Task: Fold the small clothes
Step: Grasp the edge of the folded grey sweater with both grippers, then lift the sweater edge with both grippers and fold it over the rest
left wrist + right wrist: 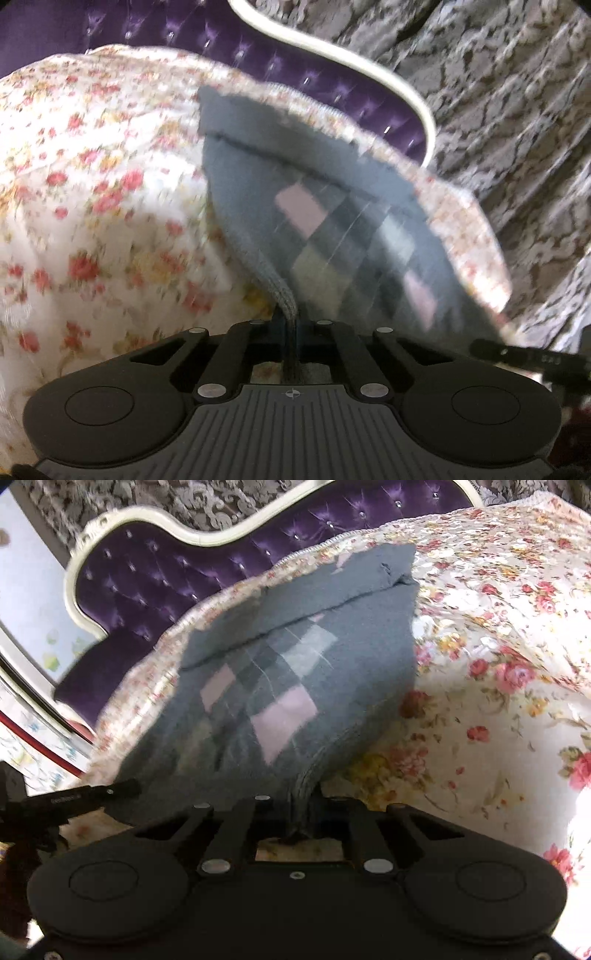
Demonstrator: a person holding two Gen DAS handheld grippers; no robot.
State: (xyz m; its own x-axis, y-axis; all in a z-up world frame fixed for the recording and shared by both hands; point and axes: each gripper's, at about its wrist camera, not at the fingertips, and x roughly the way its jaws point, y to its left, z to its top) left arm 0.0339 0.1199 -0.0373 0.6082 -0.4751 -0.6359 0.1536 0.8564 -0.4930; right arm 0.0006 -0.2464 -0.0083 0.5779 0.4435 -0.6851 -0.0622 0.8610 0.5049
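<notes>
A small grey knit garment (332,206) with pink, white and dark diamond checks lies on a floral bedspread (92,192). My left gripper (290,326) is shut on its near ribbed edge, which bunches up between the jaws. In the right wrist view the same garment (295,686) stretches away from my right gripper (301,812), which is shut on the other near corner of the ribbed hem. The near edge is lifted off the bed and the far part, with a folded band across it, rests flat. Each view shows the other gripper's black tip at its side edge.
The floral bedspread (498,664) covers the bed. Behind it stands a purple tufted headboard (155,579) with a cream frame. A grey patterned wall covering (498,110) lies beyond, close to the bed's edge (472,229).
</notes>
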